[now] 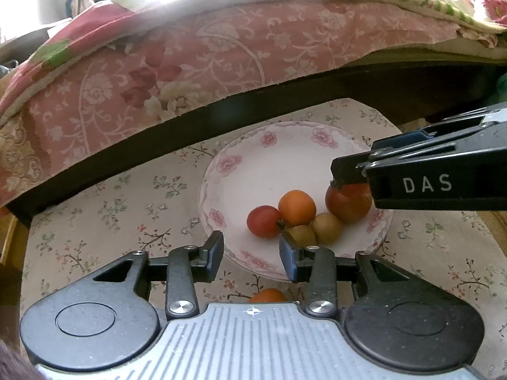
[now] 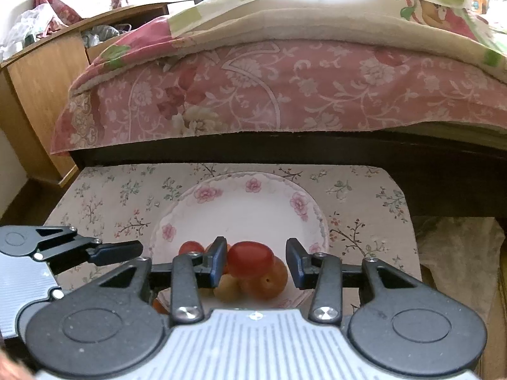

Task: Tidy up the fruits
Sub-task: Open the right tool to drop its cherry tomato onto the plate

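A white plate with pink flowers holds several small fruits: a red tomato, an orange fruit, two yellow-green ones and a bigger red-orange tomato. My left gripper is open at the plate's near rim with nothing between its fingers. My right gripper comes in from the right, just over the bigger tomato. In the right wrist view the right gripper is open around that tomato, with a gap on the right side. One orange fruit lies on the cloth off the plate.
The plate sits on a small table with a floral cloth. A bed with a pink floral cover and a dark frame runs along the far edge. A wooden cabinet stands at the far left. The left gripper is at the left.
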Demonstrator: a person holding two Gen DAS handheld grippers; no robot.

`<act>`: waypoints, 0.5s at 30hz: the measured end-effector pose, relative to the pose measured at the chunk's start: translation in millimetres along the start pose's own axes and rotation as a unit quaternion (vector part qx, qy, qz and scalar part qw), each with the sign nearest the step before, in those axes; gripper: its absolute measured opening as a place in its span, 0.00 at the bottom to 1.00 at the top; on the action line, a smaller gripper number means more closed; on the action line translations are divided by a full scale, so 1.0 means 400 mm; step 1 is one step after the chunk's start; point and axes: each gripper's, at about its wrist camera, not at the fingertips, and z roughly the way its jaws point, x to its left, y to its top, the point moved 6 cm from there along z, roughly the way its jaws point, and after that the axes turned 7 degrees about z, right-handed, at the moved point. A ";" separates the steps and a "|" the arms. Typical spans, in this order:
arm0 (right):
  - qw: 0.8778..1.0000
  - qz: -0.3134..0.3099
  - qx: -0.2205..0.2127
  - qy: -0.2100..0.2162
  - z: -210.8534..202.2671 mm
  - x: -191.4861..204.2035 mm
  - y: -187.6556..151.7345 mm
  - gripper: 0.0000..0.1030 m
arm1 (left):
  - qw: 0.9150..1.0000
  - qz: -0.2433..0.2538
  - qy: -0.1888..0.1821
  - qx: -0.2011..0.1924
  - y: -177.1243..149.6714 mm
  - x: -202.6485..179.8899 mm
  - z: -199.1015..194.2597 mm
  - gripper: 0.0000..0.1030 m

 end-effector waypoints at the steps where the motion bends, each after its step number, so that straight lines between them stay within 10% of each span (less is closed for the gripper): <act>1: 1.000 0.000 0.000 -0.001 -0.002 0.000 -0.001 0.40 | 1.000 0.000 0.000 -0.001 -0.001 0.000 -0.003 0.47; 15: 1.000 -0.013 -0.003 -0.008 -0.055 0.014 -0.036 0.40 | 1.000 -0.007 0.004 -0.005 -0.024 -0.004 -0.049 0.50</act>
